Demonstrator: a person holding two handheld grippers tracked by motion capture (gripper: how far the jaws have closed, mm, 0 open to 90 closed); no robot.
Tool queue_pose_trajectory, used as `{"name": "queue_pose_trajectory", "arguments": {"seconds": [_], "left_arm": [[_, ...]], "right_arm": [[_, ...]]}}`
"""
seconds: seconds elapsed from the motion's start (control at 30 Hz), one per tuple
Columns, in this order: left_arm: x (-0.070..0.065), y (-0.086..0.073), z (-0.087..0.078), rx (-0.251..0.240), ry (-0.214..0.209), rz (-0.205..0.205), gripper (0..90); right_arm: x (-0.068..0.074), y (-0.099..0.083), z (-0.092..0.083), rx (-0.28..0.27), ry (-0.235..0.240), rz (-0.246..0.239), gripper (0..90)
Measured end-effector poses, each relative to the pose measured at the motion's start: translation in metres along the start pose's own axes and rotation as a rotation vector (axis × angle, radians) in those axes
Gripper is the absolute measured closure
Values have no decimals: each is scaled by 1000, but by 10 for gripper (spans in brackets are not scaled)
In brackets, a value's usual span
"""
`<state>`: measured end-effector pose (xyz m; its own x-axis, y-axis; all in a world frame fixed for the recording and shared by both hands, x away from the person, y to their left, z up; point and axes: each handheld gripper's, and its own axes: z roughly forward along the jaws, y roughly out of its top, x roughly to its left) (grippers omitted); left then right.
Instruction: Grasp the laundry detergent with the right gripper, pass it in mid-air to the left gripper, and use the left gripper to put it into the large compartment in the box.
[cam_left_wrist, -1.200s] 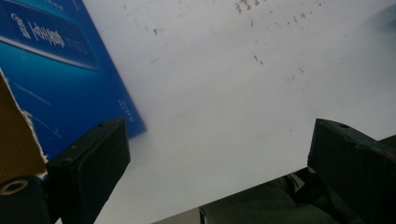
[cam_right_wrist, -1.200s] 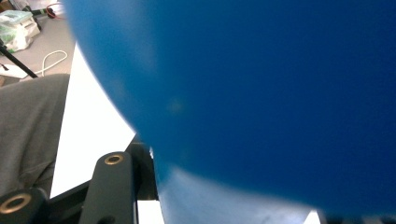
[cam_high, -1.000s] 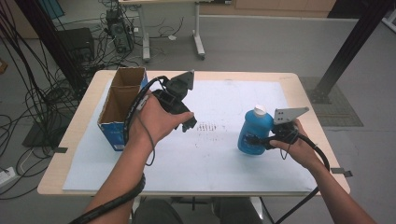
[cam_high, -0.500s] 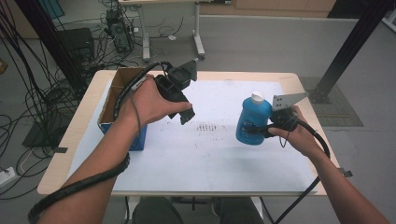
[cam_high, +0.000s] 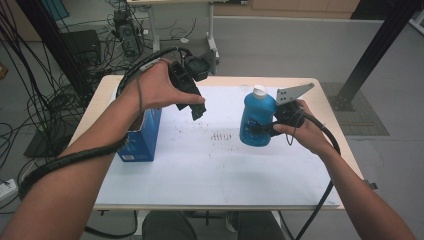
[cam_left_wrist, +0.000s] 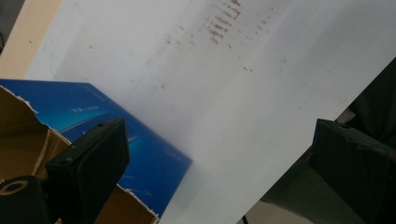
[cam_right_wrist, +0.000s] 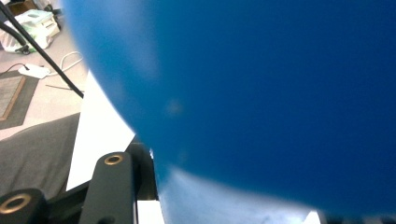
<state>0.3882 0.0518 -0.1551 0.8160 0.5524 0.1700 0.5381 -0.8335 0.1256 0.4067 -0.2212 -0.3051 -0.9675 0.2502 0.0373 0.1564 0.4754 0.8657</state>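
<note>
Both grippers had risen since a second earlier: the right gripper (cam_high: 262, 129), right of centre, was clamped on the blue bottle (cam_high: 257, 121), now lifted off the table (cam_high: 220, 175), apparently bound for the box (cam_high: 142, 137); the left gripper (cam_high: 196, 112) stood open, empty.

A light wooden worktop (cam_high: 102, 95) with rounded corners stands on a grey floor (cam_high: 280, 45). A large white sheet (cam_high: 220, 165) covers most of its top and leaves bare wood along the left, far and right edges. Small dark smudges (cam_high: 221, 136) mark the sheet near its middle. An open blue cardboard box (cam_high: 142, 137) with torn brown flaps sits on the left part, on the sheet's left edge.
</note>
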Motion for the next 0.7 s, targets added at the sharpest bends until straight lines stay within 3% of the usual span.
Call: {"name": "queue_pose_trajectory", "arguments": {"seconds": [0.27, 0.4, 0.7], "left_arm": [[9, 3, -13, -11, -15, 82, 58], [13, 2, -19, -16, -32, 117, 60], [18, -1, -28, -4, -73, 164, 57]], "right_arm": [[-2, 21, 23, 17, 40, -27, 437], [-4, 31, 36, -3, 69, -24, 437], [-3, 49, 67, 11, 126, -46, 437]]}}
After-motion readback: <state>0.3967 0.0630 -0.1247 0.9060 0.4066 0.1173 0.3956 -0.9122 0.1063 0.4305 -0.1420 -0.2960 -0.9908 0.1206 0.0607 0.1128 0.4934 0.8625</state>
